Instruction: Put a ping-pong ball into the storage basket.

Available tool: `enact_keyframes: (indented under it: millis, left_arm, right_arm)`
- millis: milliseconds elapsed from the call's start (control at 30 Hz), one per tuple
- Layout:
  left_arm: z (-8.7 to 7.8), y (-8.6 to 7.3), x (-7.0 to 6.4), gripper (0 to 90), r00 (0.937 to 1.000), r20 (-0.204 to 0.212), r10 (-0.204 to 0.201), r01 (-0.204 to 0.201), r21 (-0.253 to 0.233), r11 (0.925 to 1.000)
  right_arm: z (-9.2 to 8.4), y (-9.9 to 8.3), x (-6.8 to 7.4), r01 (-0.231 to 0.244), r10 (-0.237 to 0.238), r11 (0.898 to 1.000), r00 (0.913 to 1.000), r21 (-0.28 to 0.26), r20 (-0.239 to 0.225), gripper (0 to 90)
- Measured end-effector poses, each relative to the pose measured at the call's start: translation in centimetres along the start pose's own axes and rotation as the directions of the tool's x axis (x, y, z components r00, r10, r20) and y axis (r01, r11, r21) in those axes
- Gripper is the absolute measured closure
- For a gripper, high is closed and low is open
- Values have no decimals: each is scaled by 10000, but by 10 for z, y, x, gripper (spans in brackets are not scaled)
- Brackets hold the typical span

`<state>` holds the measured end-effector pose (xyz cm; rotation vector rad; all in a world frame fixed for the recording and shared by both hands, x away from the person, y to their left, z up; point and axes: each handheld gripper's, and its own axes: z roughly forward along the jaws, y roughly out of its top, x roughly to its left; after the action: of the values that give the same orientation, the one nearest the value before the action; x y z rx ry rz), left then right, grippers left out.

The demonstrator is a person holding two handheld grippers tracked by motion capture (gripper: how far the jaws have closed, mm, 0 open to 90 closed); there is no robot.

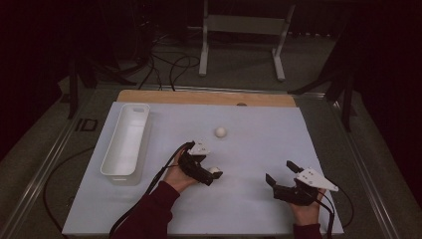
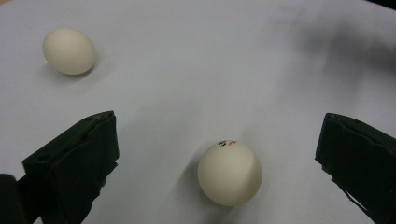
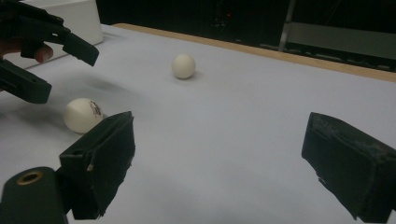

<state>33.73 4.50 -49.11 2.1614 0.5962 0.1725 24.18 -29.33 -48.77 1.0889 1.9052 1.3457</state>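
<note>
My left gripper (image 1: 206,175), a black two-jaw tool held in my left hand (image 1: 175,177), hovers low over the pale blue-white table sheet (image 1: 259,144) with its jaws spread wide and nothing between their pads. In the left gripper view, the near egg (image 2: 229,173), a cream-white oval with a small dark stamp on its shell, lies on the sheet in the gap between the jaws, closer to the right one and touching neither. To grasp it well, I judge that I should centre the jaws on the egg's widest part, lower until the pads flank it, then close slowly and gently, since a shell may crack or roll away. A second plain white egg (image 1: 220,132) rests farther off, well apart toward the table's far edge. A long white plastic tray (image 1: 125,142) stands empty at the left of the sheet, probably where the eggs go. My right gripper (image 1: 283,177), also black, waits wide open and empty, near the front right of the sheet
</note>
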Motion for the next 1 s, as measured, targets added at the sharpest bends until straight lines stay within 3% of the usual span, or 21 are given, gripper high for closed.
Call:
enact_keyframes:
  millis: [433,1000]
  left_arm:
    - [12,-2,-4,19,10000,39,-40,39,392,9992]
    - [20,-7,-7,171,9995,269,185,-213,1062,9941]
  right_arm:
    - [0,0,0,11,-11,10000,10000,-1,31,92]
    - [-1,0,0,26,-26,10000,10000,-30,7,92]
